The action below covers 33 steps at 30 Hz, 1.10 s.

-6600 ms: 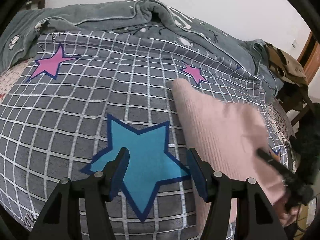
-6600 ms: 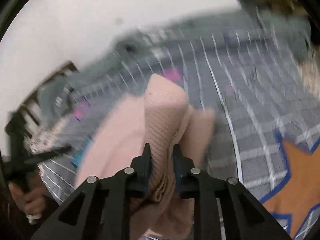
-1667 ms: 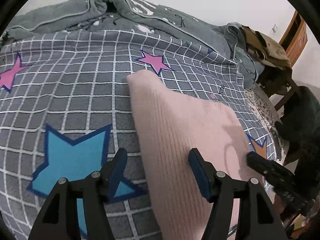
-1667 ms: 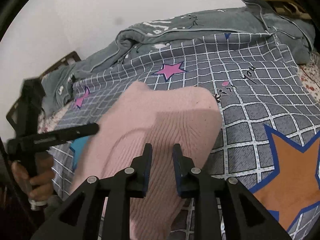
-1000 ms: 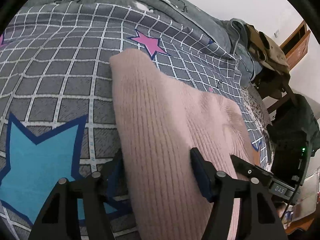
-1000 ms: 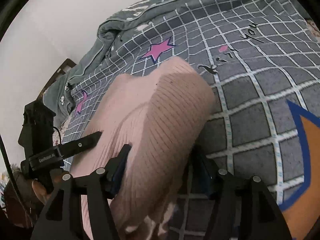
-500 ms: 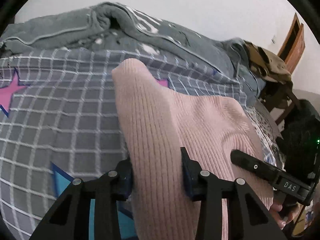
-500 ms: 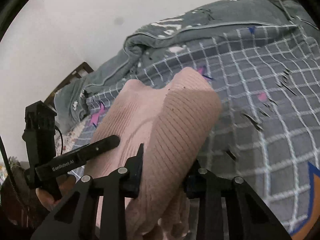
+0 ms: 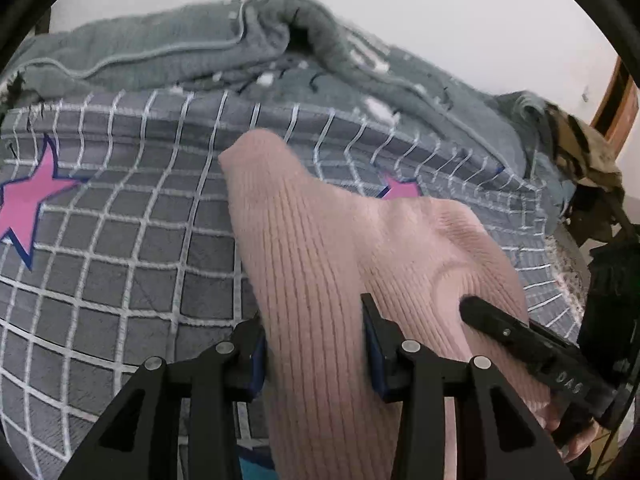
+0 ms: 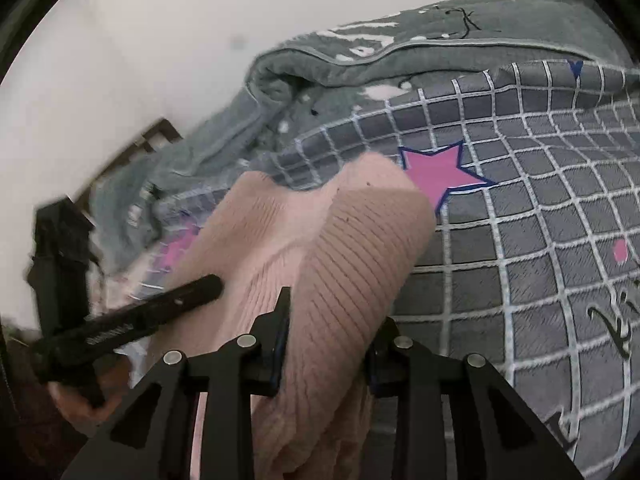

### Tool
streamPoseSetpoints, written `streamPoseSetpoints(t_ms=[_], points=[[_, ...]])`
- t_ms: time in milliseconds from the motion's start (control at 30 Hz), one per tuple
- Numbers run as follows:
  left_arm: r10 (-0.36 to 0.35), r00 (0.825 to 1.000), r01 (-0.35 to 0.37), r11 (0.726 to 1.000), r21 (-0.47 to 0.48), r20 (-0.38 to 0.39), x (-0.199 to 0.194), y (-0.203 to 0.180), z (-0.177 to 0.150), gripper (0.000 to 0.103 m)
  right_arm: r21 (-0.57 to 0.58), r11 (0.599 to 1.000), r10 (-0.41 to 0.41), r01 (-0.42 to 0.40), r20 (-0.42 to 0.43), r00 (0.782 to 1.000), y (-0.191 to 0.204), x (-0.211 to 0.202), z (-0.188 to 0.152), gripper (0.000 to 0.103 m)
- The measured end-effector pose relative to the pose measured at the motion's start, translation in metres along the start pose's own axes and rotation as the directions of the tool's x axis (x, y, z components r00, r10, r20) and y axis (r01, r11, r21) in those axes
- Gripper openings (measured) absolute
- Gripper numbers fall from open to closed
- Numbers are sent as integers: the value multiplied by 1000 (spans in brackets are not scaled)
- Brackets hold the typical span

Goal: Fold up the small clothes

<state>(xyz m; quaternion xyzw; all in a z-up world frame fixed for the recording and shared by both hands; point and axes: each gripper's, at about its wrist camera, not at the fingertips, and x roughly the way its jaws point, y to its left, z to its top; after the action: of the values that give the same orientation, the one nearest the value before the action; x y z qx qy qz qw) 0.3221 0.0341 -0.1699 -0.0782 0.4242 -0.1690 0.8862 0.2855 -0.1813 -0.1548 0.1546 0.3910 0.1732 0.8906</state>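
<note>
Pink knit garment [image 9: 320, 280]: soft, light, limp; left hand-held gripper [image 9: 316, 344] and right hand-held gripper [image 10: 328, 344] each pinch near edge; hold corners.

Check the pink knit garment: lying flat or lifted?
Lifted at its near edge: pink knit garment is pinched by left hand-held gripper and right hand-held gripper, far end drooping.

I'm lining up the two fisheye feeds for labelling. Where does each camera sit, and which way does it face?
Left wrist: on the left gripper, facing along its fingers across the bed at the pink sweater clamped between them; right gripper at right.
Right wrist: on the right gripper, facing the same sweater; left gripper and hand at left.
Shared: sweater, checked blanket, grey quilt.
</note>
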Motion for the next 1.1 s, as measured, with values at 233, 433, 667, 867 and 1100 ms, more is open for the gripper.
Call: streamPoseSetpoints(t_ms=[233,433,667,867,1100], points=[[28,999,-28,999,15,17,4,2,-6,53,-110,982,-158,153,-37,987,5,19,-3,48],[89,994,-92,995,47,58,-23,-2,-13,61,-252,927,-279,279,39,960,19,-15,-4,54],[68,993,-76,994,81,97,-57,-15,-41,61,-252,949,-154,189,153,976,44,-71,-19,54],[80,995,-84,993,83,51,-49,-20,-67,64,-364,926,-60,97,113,992,70,-45,-58,23],[72,996,-75,995,67,45,-39,-15,-83,66,-346,922,-168,171,40,985,53,-16,-69,6]])
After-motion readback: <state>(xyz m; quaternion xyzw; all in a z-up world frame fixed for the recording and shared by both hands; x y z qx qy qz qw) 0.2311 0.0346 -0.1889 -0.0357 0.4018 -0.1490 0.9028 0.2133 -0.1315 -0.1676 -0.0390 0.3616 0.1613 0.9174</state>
